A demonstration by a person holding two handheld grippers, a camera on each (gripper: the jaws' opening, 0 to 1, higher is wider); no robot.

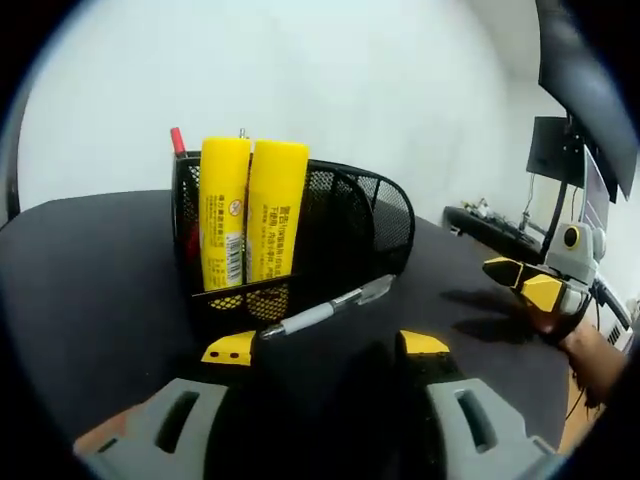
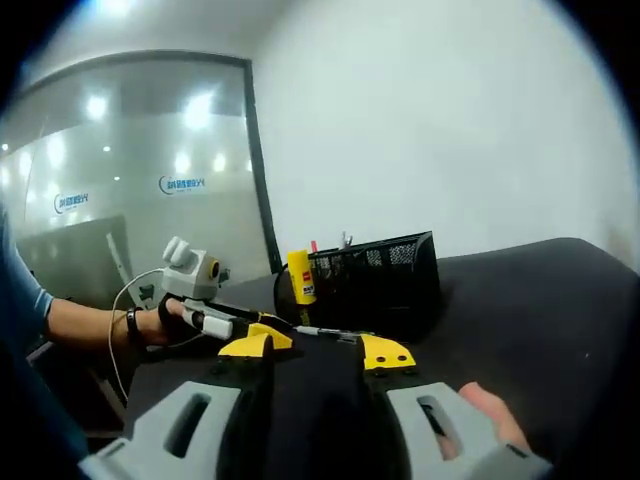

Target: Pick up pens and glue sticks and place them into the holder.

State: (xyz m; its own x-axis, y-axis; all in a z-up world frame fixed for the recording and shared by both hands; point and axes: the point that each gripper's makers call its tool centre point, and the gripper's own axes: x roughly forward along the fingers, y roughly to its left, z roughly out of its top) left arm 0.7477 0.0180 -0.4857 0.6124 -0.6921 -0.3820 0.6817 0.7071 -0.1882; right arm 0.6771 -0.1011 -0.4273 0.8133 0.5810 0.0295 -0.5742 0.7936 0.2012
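A black mesh holder (image 1: 350, 225) stands on the dark table (image 1: 90, 290). Two yellow glue sticks (image 1: 225, 215) stand upright in its front compartment, and a red pen tip (image 1: 177, 140) pokes up behind them. A silver pen (image 1: 330, 308) lies on the table against the holder's front, just beyond my left gripper (image 1: 327, 346), which is open with nothing between its jaws. My right gripper (image 2: 320, 350) is open too and stays well back. From there I see the holder (image 2: 385, 275), a glue stick (image 2: 300, 277) and the pen (image 2: 325, 331). The right gripper (image 1: 527, 282) comes in from the right.
A hand (image 2: 165, 325) holds the left gripper at the table's left side. A glass wall (image 2: 130, 200) with reflected lights stands behind it. Dark equipment and cables (image 1: 490, 225) sit past the table's far right edge. A white wall (image 1: 350, 80) backs the table.
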